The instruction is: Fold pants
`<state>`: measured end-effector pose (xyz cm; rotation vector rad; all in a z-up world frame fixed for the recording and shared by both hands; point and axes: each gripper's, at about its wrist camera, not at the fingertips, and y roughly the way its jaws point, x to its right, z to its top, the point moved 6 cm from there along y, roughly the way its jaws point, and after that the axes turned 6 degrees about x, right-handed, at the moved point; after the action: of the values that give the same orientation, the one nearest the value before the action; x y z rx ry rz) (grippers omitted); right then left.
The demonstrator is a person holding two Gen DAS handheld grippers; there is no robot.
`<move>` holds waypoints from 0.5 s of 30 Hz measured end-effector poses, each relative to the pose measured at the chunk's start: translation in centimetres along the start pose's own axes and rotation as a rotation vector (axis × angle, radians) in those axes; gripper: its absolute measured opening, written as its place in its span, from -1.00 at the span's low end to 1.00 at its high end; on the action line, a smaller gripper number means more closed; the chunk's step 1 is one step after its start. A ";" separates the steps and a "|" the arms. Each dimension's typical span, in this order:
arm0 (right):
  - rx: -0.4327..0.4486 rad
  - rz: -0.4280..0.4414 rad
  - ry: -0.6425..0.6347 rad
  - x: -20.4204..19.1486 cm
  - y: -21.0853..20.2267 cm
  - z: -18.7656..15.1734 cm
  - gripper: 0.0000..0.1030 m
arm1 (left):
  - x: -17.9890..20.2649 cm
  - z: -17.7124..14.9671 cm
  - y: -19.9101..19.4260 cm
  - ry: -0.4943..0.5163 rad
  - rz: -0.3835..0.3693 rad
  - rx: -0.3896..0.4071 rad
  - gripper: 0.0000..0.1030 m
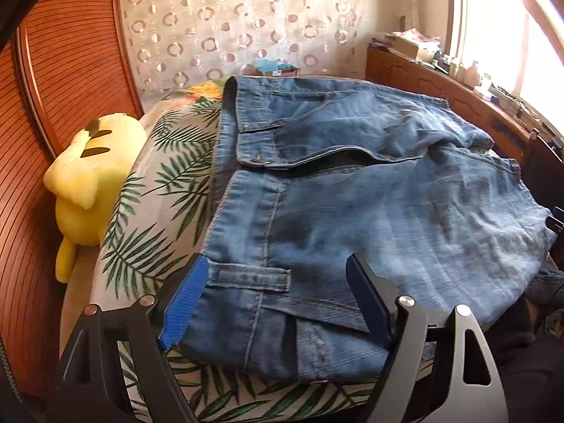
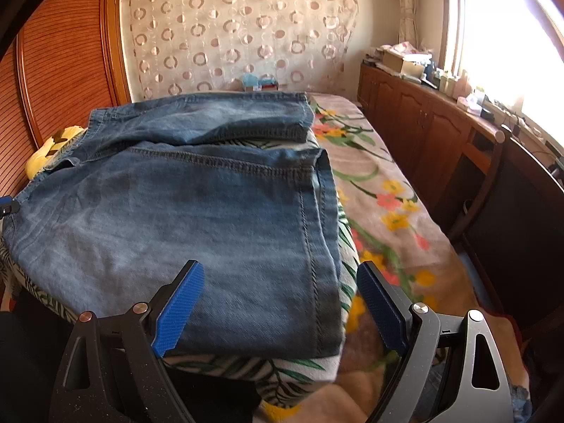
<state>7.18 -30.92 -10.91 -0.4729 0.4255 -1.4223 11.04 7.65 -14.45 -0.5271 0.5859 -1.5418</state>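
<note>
Blue jeans (image 1: 387, 194) lie folded on the bed, waistband end toward my left gripper (image 1: 278, 261). That gripper stands open above the near waistband corner, its blue pads (image 1: 187, 296) astride a belt loop (image 1: 253, 275) without pressing it. In the right wrist view the leg end of the jeans (image 2: 176, 204) lies doubled over, hems stacked at the right. My right gripper (image 2: 281, 264) is open over the near hem corner (image 2: 324, 317), with the left pad (image 2: 179, 310) above denim and the right pad above the blanket.
A leaf-print cover (image 1: 158, 176) and a floral blanket (image 2: 387, 194) cover the bed. A yellow plush toy (image 1: 88, 176) sits at the left edge against a wooden wardrobe door (image 1: 70, 53). A cluttered wooden cabinet (image 2: 423, 123) and a dark chair (image 2: 511, 194) stand to the right.
</note>
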 end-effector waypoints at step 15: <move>-0.126 0.029 -0.011 1.3 1.3 0.5 -0.44 | -0.8 -0.9 0.5 -0.022 0.010 -0.018 0.57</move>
<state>8.70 -32.04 -11.24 -0.5745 0.5132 -1.3694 10.88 8.49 -15.44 -0.5533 0.5846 -1.5208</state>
